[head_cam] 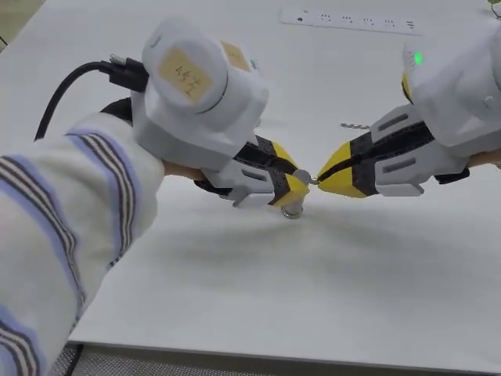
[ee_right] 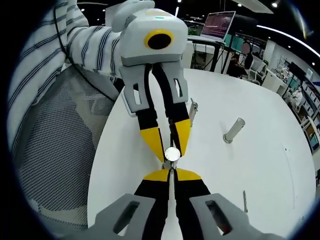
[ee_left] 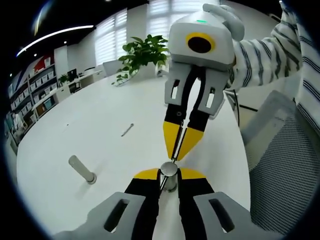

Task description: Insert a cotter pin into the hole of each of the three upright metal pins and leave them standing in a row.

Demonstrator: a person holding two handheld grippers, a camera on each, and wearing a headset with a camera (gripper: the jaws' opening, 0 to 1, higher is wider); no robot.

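My left gripper (head_cam: pixel 293 185) is shut on a short upright metal pin (head_cam: pixel 293 208), whose base is at the white table. In the left gripper view the pin (ee_left: pixel 170 176) sits between the yellow jaw tips. My right gripper (head_cam: pixel 321 179) faces it tip to tip and is shut on a thin cotter pin (ee_left: pixel 173 159), whose end is at the top of the metal pin. In the right gripper view the pin's round head (ee_right: pixel 172 154) is just beyond my closed right gripper (ee_right: pixel 171 174). A second metal pin (ee_left: pixel 82 169) stands apart on the table.
A loose cotter pin (head_cam: pixel 354 125) lies on the table behind the grippers, and another cotter pin (ee_right: pixel 244 200) lies near my right gripper. A further small metal piece (ee_right: pixel 192 107) stands behind the left gripper. A white power strip (head_cam: pixel 352 19) lies along the far edge. A mesh chair (ee_right: pixel 60 150) is beside the table.
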